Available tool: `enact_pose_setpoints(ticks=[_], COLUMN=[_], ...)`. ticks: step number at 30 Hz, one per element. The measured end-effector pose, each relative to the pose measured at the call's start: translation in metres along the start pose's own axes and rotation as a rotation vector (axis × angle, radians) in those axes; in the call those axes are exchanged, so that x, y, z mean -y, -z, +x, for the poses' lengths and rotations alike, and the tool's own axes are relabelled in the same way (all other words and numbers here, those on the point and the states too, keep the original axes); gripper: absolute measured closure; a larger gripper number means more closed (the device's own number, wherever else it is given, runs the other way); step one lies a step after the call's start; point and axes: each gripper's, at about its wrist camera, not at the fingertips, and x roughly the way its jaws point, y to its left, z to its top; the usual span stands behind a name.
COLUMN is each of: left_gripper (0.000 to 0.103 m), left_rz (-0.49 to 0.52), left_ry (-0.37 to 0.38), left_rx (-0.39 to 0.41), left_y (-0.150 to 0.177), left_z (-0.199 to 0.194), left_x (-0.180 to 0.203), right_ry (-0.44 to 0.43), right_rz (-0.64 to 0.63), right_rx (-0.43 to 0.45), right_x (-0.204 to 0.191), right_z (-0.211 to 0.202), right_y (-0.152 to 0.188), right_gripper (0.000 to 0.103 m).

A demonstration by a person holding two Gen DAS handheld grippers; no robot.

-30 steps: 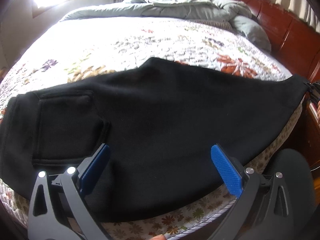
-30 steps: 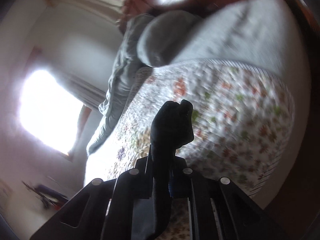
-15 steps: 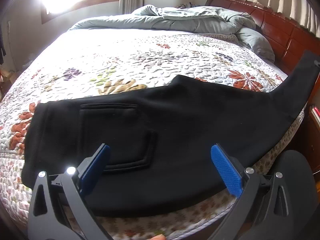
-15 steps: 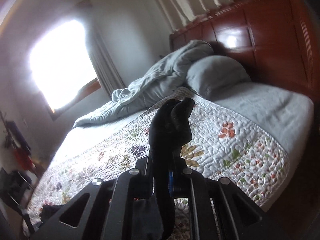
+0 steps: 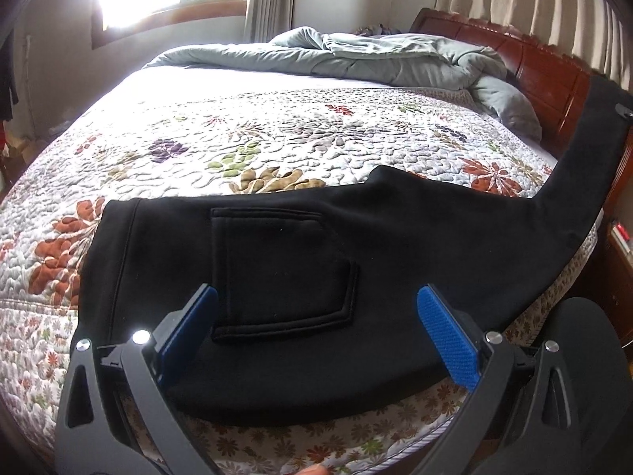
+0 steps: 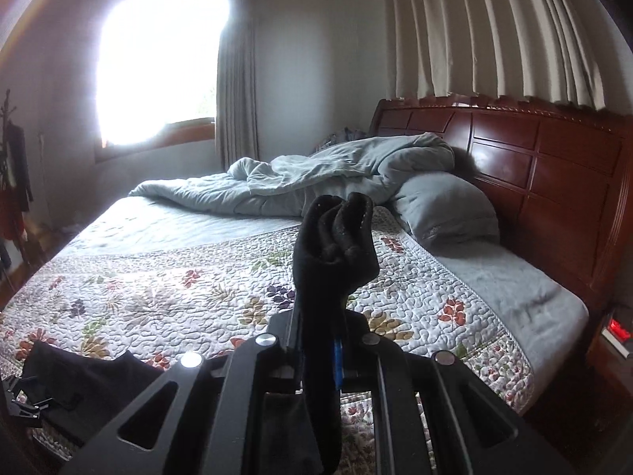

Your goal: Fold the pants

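Note:
Black pants lie folded lengthwise on the floral quilt, waist at the left, back pocket facing up. The leg end rises off the bed at the right. My left gripper is open with blue pads, hovering just above the pants near the bed's front edge, holding nothing. My right gripper is shut on the bunched leg cuffs and holds them up above the quilt. The waist part of the pants also shows in the right wrist view at lower left.
The floral quilt covers the bed. A crumpled grey duvet and pillow lie by the wooden headboard. A nightstand stands at the right. A window glares at the back left.
My right gripper has lifted the leg cuffs higher and levelled out toward the headboard. My left gripper has pulled back and up, so more of the pants and bed shows.

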Motion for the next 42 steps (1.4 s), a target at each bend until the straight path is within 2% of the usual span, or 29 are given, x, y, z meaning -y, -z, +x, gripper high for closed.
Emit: enact_pose_setpoints(ticks=[9,42], left_gripper=[0.003,0.003], left_rz=[-0.025,-0.073], left_ry=[0.025,0.055], left_rx=[0.003,0.036], left_y=[0.004,0.008], left_z=[0.0,-0.015], left_x=[-0.008,-0.023], right_ry=[-0.014,-0.104], right_rz=[-0.059,-0.244], right_rx=[0.005,-0.046], right_x=[-0.038,-0.126], right_z=[0.002,0.018], right_y=[-0.002,0.011], right_gripper=[0.092,0.092])
